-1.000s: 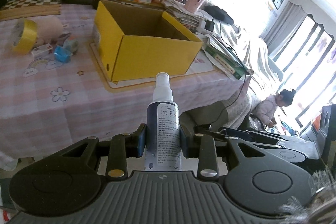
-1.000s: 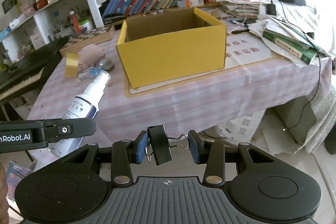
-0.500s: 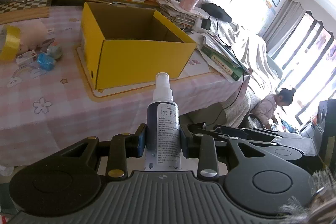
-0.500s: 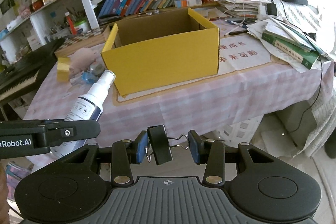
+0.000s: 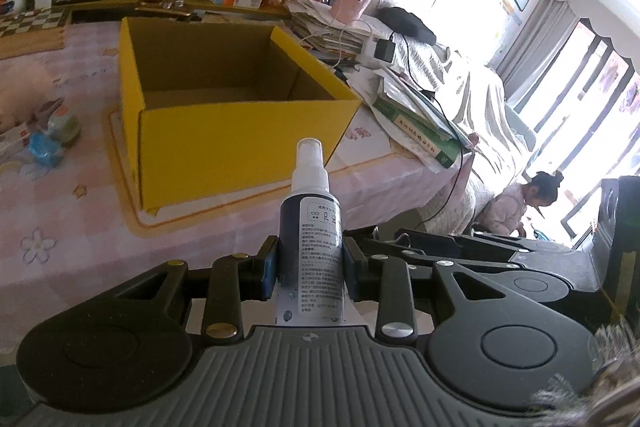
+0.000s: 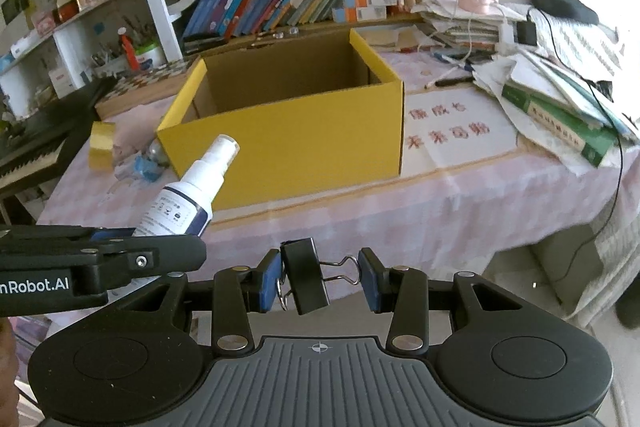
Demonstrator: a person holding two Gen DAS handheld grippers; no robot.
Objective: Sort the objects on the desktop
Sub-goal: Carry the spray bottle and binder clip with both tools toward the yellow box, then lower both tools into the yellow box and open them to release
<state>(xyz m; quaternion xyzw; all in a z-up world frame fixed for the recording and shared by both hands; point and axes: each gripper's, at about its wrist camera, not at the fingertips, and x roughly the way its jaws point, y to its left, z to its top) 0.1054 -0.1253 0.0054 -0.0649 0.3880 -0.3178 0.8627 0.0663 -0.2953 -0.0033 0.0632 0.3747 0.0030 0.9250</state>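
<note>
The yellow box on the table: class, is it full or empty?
Empty, as far as shown. The yellow box stands open-topped, and both views show only bare brown walls and floor inside; the near corner is hidden behind its front wall.

Your left gripper [image 5: 310, 269] clamps a spray bottle [image 5: 311, 227] by its dark body, white nozzle pointing up and away from you. Straight ahead of the nozzle stands an open yellow cardboard box [image 5: 236, 131] on the pink checked tablecloth [image 5: 60, 227]. Ahead to the left lie a small blue item [image 5: 42, 153] and a greenish one [image 5: 64, 123]. To the right, your right gripper [image 5: 472, 247] lies alongside, with a green book [image 5: 420, 139] beyond it.
</note>
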